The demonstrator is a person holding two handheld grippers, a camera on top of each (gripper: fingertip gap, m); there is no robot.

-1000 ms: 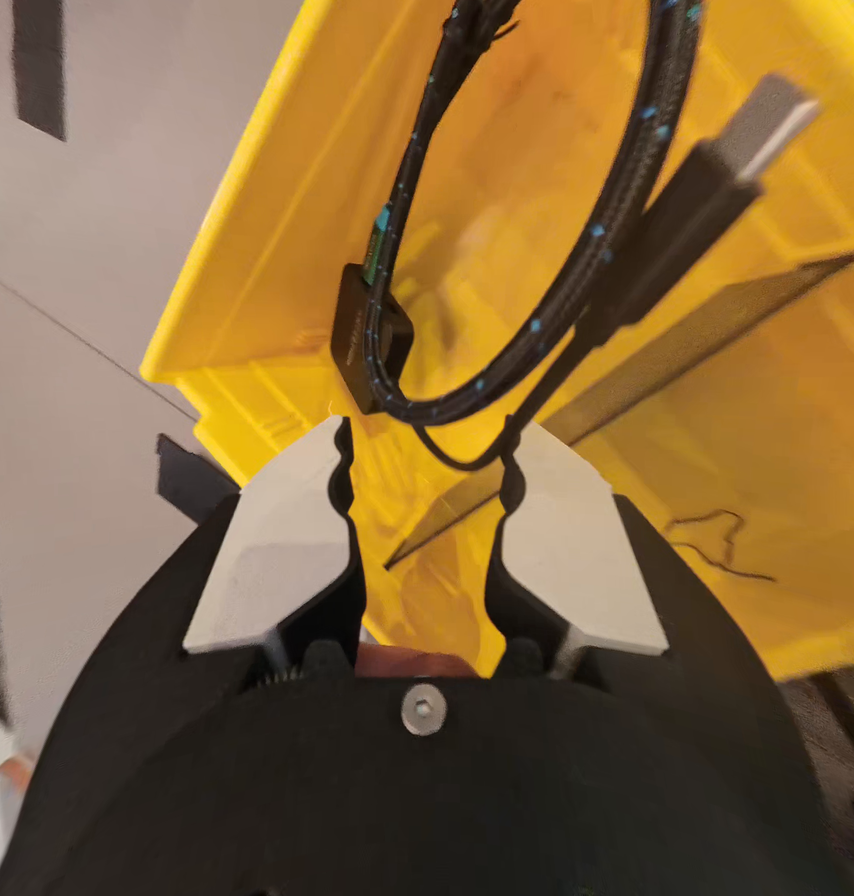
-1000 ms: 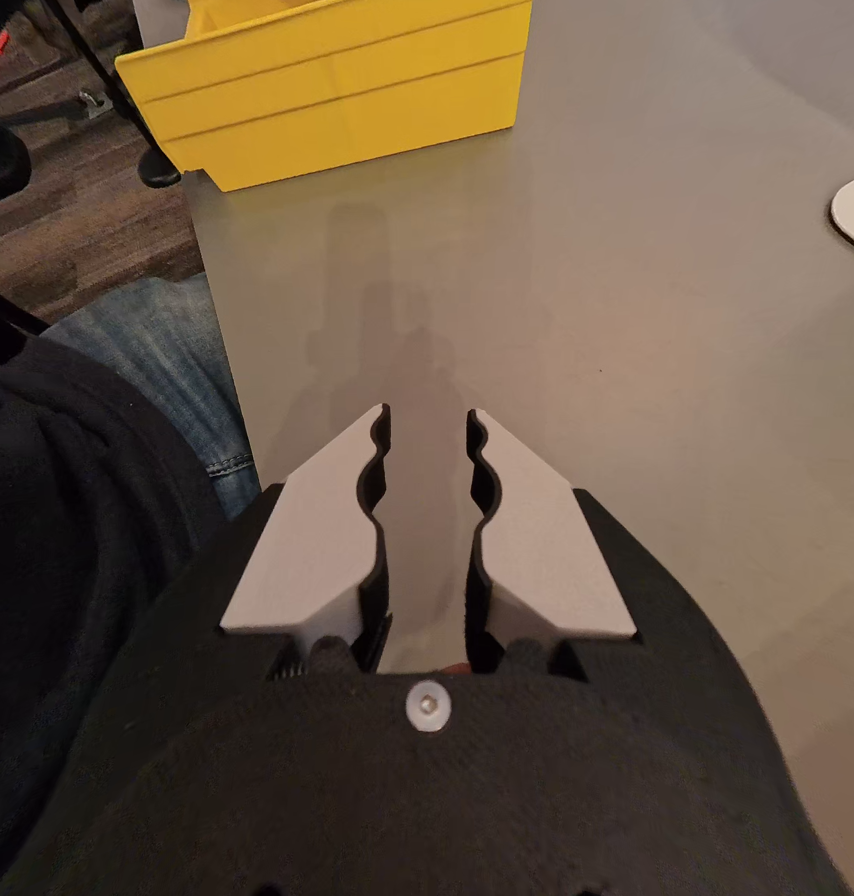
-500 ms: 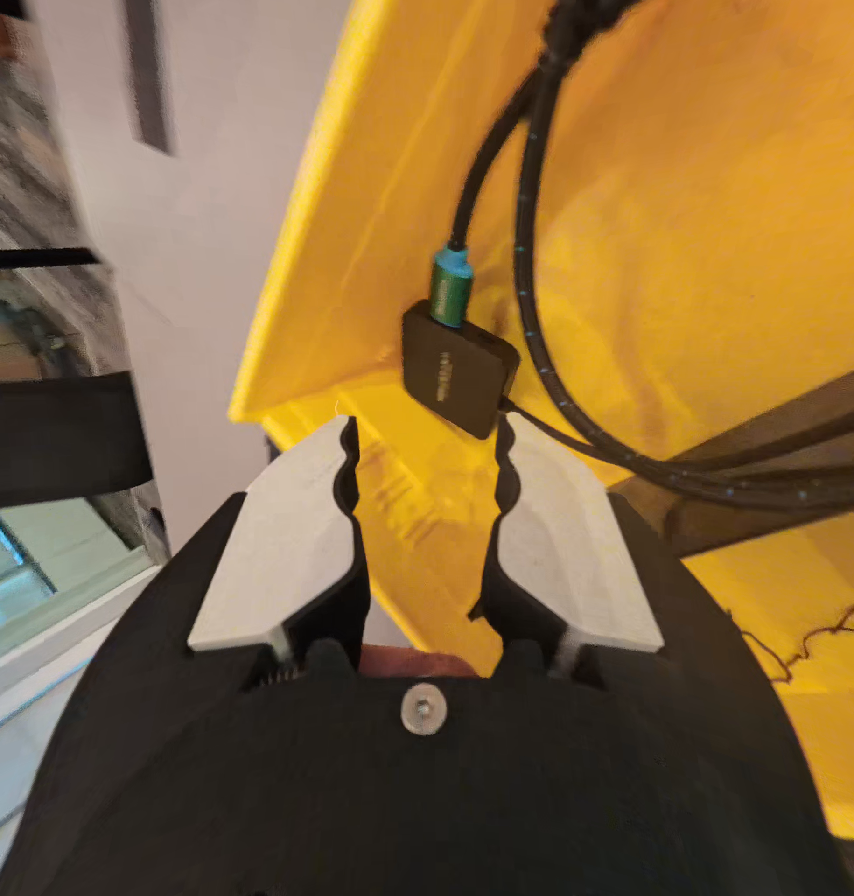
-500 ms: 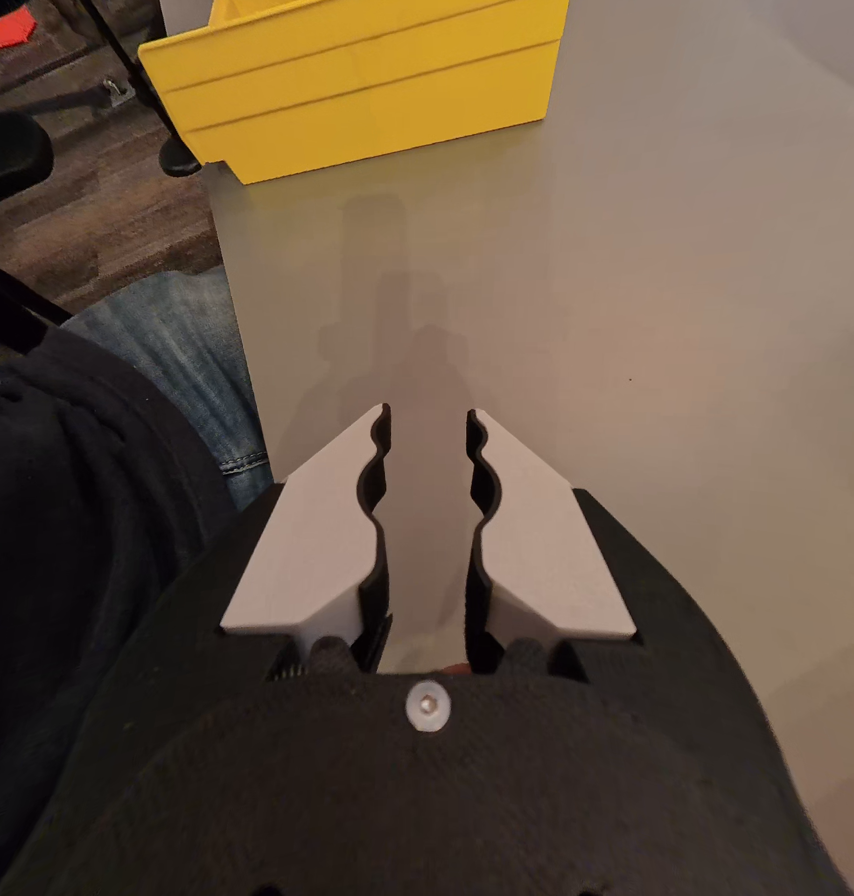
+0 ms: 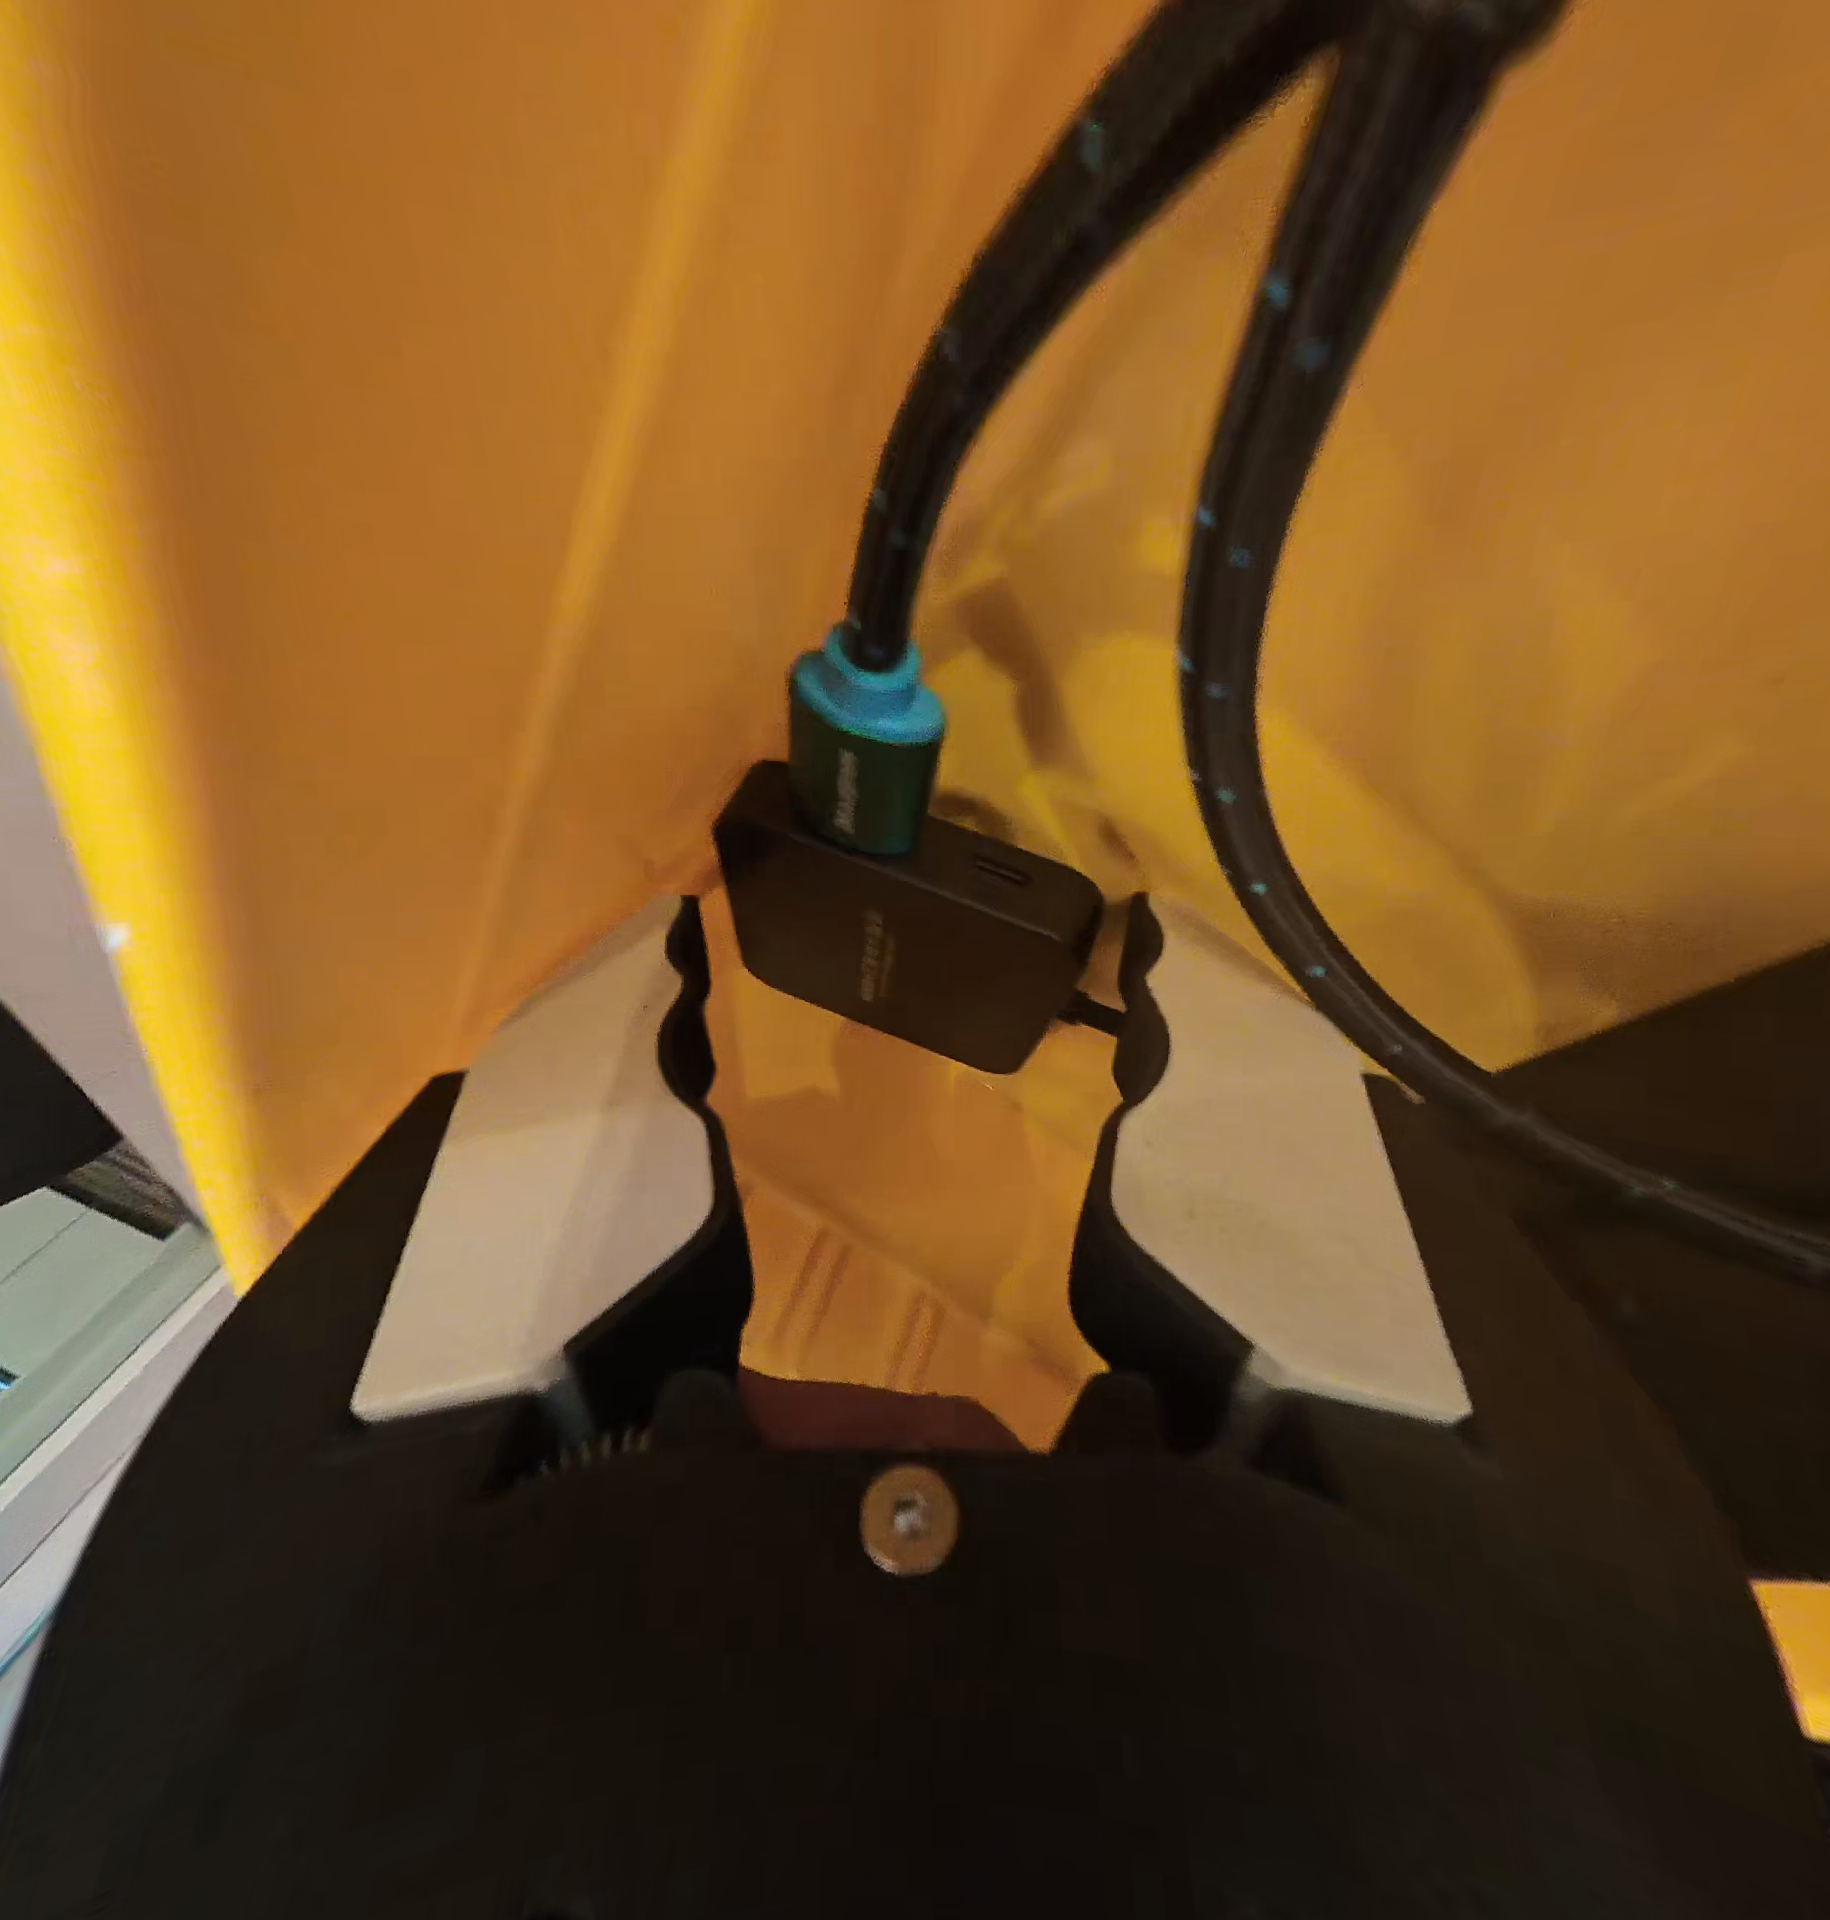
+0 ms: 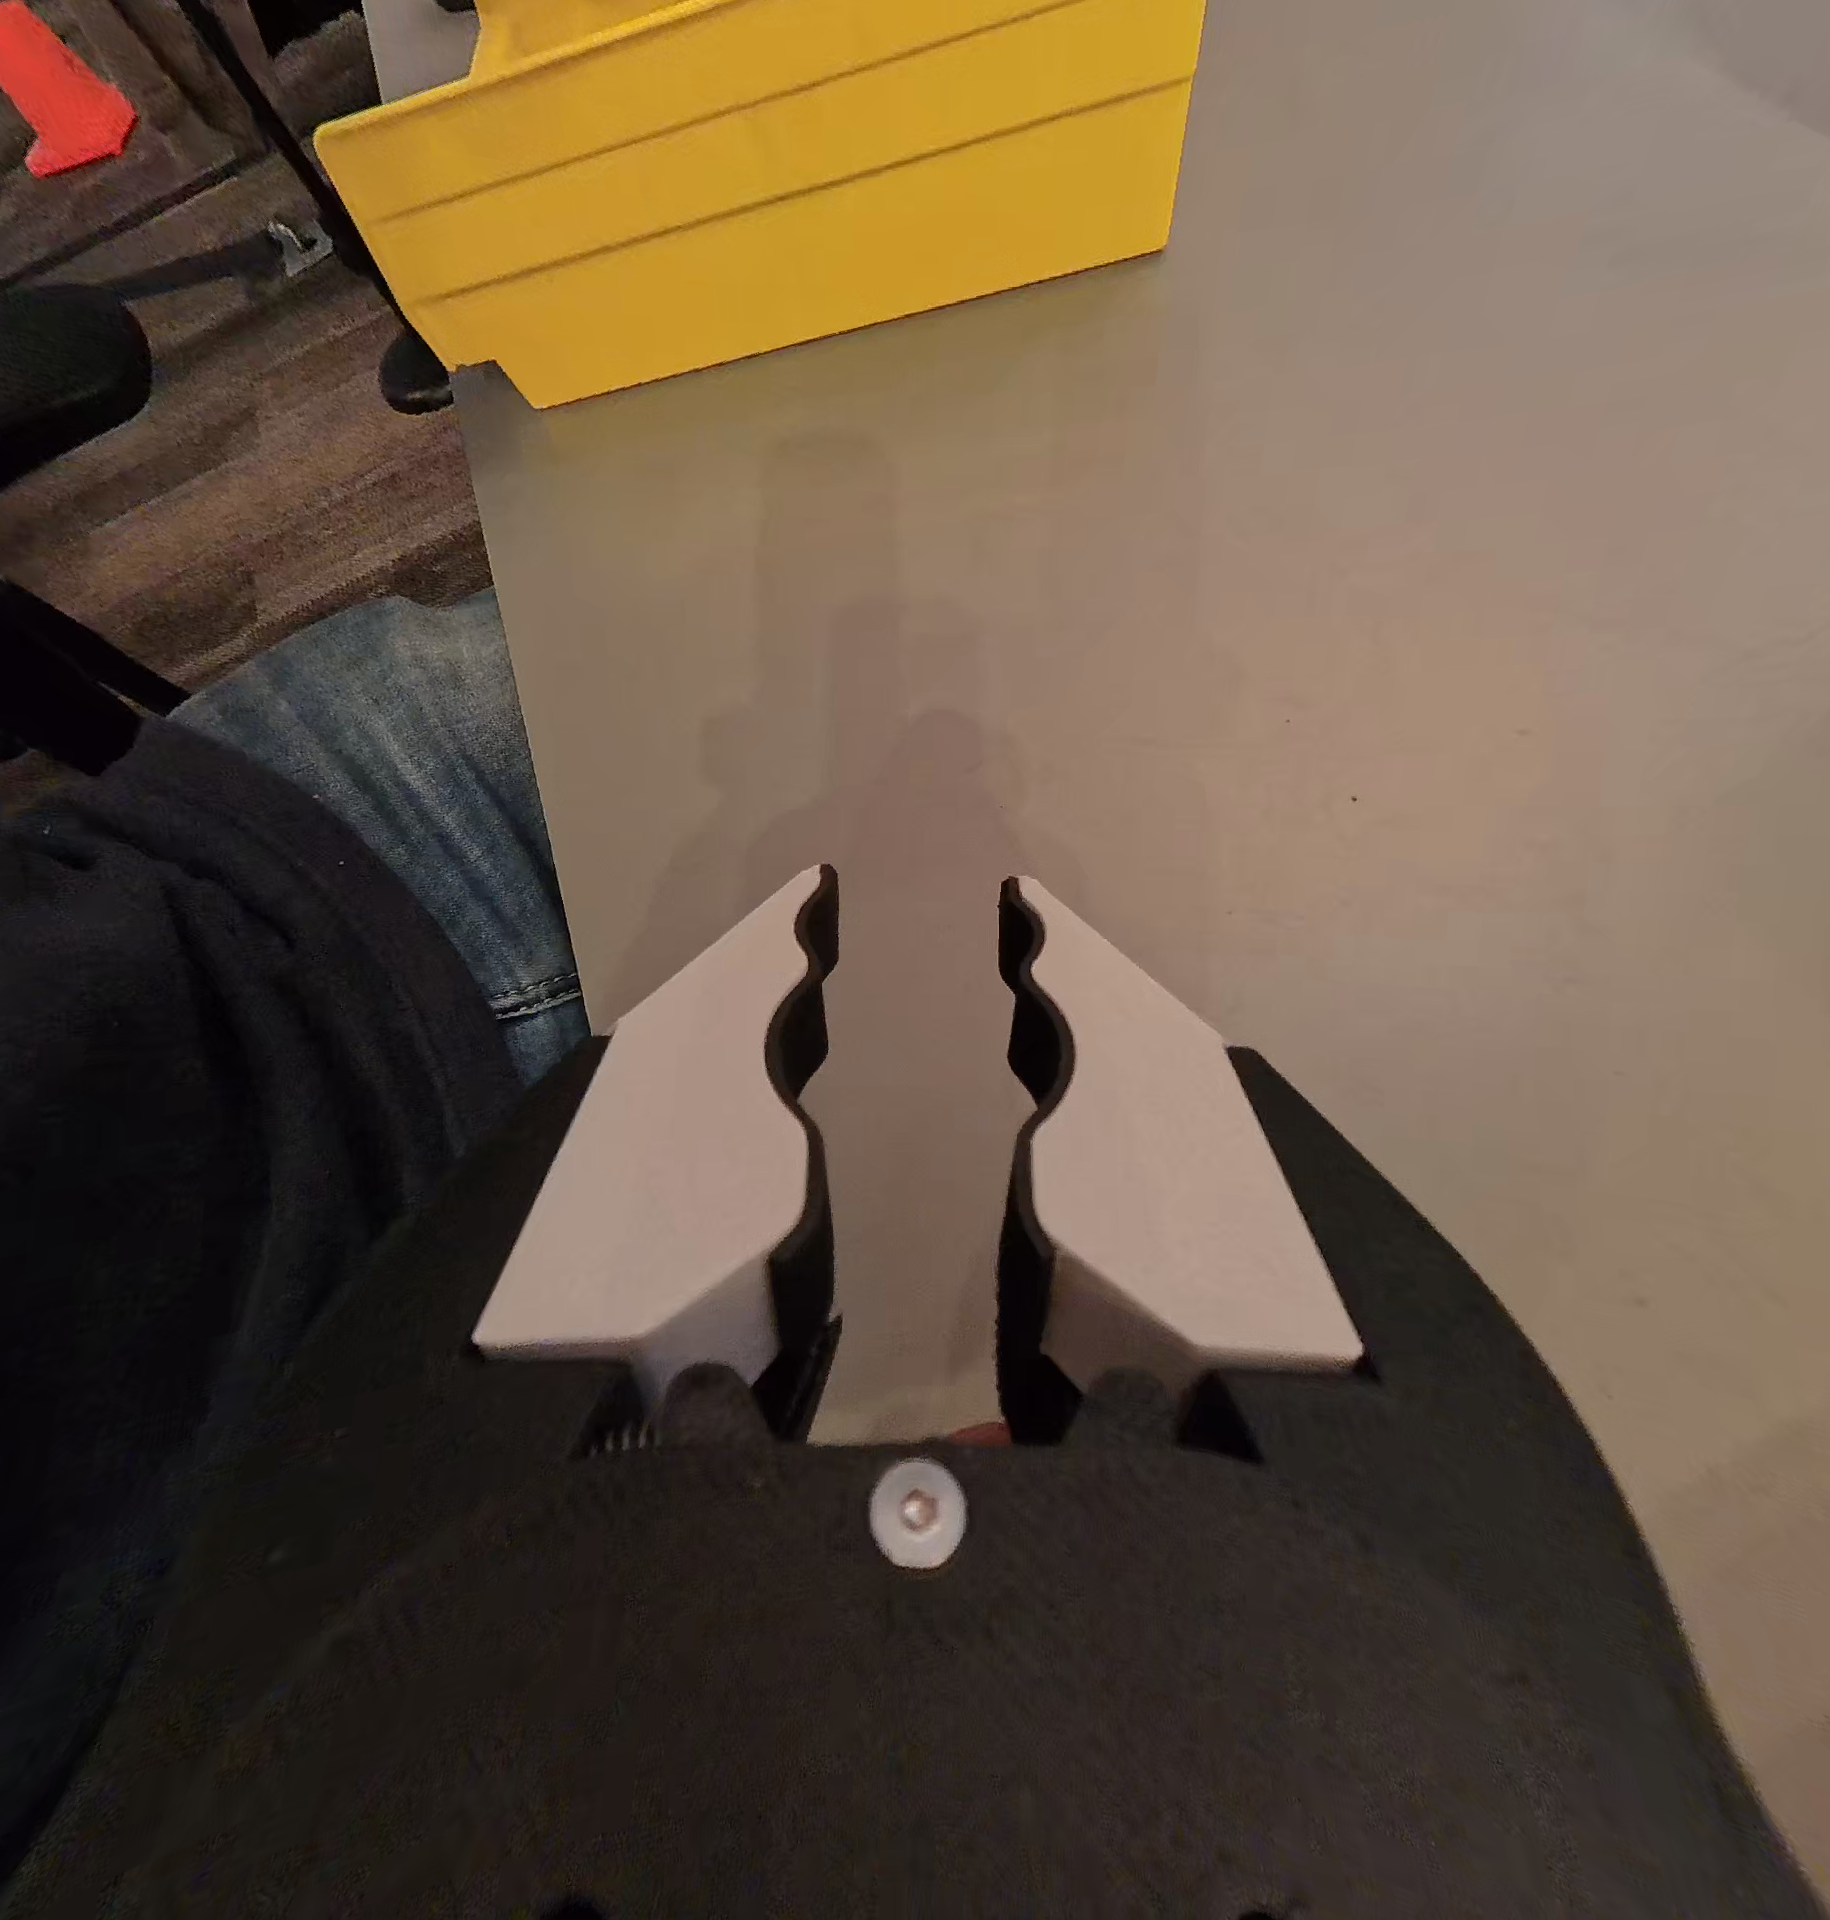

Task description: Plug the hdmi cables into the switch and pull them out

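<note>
Left wrist view, left claw [image 5: 911, 914] spread wide around black switch [image 5: 906, 951], right claw [image 6: 919, 883] apart, empty

Yellow plastic bin [image 6: 776, 197] sits at the far left corner of the grey worktop [image 6: 1410, 727], ribbed side wall facing the camera; in the left wrist view its yellow inner wall [image 5: 423, 416] fills most of the frame, with a dark flat panel [image 5: 1721, 1070] leaning inside at right. Person's jeans-clad leg [image 6: 412, 727] and dark garment [image 6: 163, 1143] show at the worktop's left edge. Wood-pattern floor [image 6: 215, 468] beyond, with a red object [image 6: 59, 94] at top left and black chair legs [image 6: 298, 208] near the bin.
</note>
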